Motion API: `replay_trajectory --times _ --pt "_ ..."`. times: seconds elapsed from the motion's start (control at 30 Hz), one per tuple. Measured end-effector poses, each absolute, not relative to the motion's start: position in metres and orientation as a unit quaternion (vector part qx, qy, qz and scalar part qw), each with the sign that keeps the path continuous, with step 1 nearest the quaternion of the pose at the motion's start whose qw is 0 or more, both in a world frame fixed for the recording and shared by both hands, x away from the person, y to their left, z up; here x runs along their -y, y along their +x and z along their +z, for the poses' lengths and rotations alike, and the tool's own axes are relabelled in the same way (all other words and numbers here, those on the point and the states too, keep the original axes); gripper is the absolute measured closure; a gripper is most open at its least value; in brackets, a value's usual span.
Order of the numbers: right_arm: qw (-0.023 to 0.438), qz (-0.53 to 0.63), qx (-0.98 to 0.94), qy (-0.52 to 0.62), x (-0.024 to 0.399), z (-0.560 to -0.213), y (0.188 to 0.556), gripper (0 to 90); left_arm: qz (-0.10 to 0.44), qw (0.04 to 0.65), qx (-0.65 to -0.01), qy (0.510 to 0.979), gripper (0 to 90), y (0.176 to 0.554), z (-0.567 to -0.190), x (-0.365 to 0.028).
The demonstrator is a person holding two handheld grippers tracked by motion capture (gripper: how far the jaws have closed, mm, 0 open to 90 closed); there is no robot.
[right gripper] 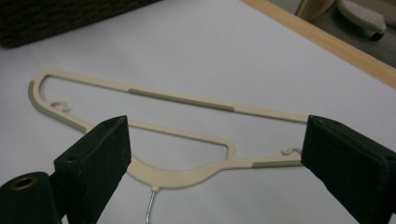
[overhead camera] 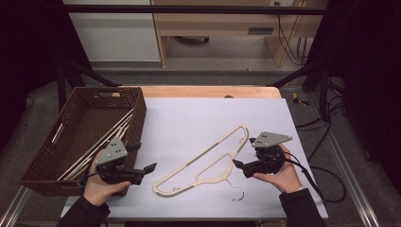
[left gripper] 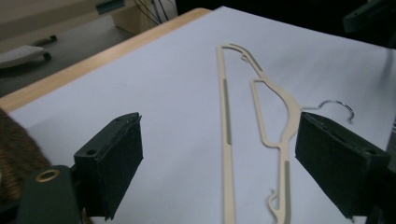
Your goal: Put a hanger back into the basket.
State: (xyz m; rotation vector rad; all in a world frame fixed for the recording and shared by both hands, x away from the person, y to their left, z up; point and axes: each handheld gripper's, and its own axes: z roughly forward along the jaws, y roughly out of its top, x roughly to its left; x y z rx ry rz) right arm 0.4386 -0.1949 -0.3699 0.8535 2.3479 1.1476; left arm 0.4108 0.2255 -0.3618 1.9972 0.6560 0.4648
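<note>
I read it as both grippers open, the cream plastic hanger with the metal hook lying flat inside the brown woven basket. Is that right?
Not quite. The cream plastic hanger with the metal hook lies flat on the white table sheet, beside the brown woven basket, as the high view shows. The left gripper and right gripper are indeed open.

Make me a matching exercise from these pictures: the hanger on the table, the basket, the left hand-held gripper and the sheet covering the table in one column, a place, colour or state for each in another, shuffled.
Things:
1. hanger
2. basket
3. left hand-held gripper
4. sheet

Descriptions:
A. dark brown, woven, at the table's left edge
B. jaws wide open, nothing between them
C. cream, lying flat, metal hook toward the person
D. pale lilac, spread over the tabletop

Pairs: 1-C, 2-A, 3-B, 4-D
</note>
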Motion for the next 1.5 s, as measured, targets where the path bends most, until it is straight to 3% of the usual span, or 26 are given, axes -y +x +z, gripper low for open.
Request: replay_trajectory --times 0.43,0.9,1.5 --pt "0.149 0.283 -0.924 0.208 0.13 -0.381 0.444 10.5 0.169 0.46 -0.252 0.834 12.5 0.409 -0.392 -0.205" --pt "0.093 0.19 -0.966 0.15 0.093 -0.405 0.451 13.8 0.165 0.445 -0.244 0.846 12.0 0.409 -0.403 -0.2" --pt "0.05 0.098 -0.991 0.072 0.067 -0.437 0.464 36.9 0.153 0.427 -0.23 0.861 11.9 0.412 -0.411 -0.195"
